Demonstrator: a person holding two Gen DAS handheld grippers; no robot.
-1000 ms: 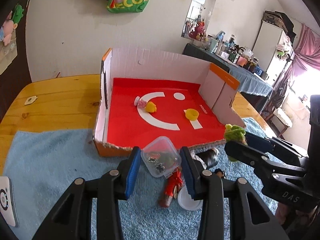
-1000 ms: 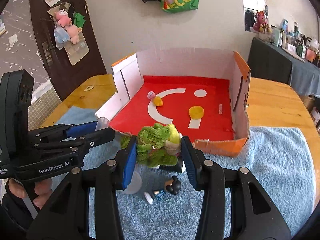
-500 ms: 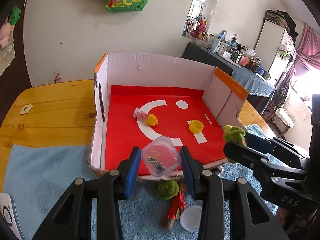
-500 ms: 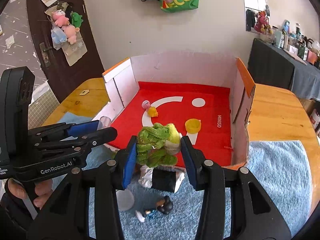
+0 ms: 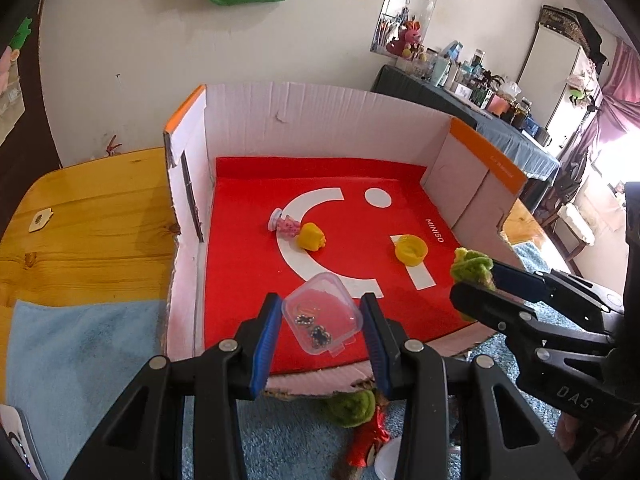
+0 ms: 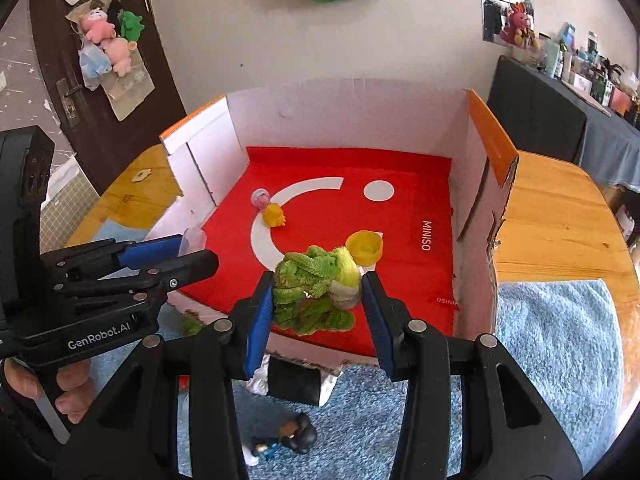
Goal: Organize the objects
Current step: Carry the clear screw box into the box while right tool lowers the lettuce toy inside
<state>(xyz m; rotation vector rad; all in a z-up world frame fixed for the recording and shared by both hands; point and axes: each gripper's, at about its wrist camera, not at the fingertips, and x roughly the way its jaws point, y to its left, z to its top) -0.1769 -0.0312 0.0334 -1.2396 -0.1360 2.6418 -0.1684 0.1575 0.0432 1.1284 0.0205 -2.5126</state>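
Note:
My left gripper (image 5: 320,320) is shut on a small clear plastic box (image 5: 322,316) with dark beads inside, held over the front edge of the open cardboard box (image 5: 304,120) with the red floor. My right gripper (image 6: 318,300) is shut on a green and yellow plush toy (image 6: 316,284), also above the box's front part. On the red floor lie a pink figure (image 5: 285,227), a yellow toy (image 5: 311,237) and a yellow cap (image 5: 410,251). In the left wrist view the right gripper shows at the right with the plush (image 5: 472,266).
The box stands on a wooden table (image 5: 92,216) with a blue towel (image 6: 556,344) in front. On the towel lie a green ball and red figure (image 5: 360,420), a black block on foil (image 6: 294,380) and a small dark-headed figure (image 6: 296,436). A hand (image 6: 60,388) holds the left gripper.
Both grippers have moved forward from above the towel to above the box's front edge, each still holding its object. The items on the towel now lie below and behind the fingertips.

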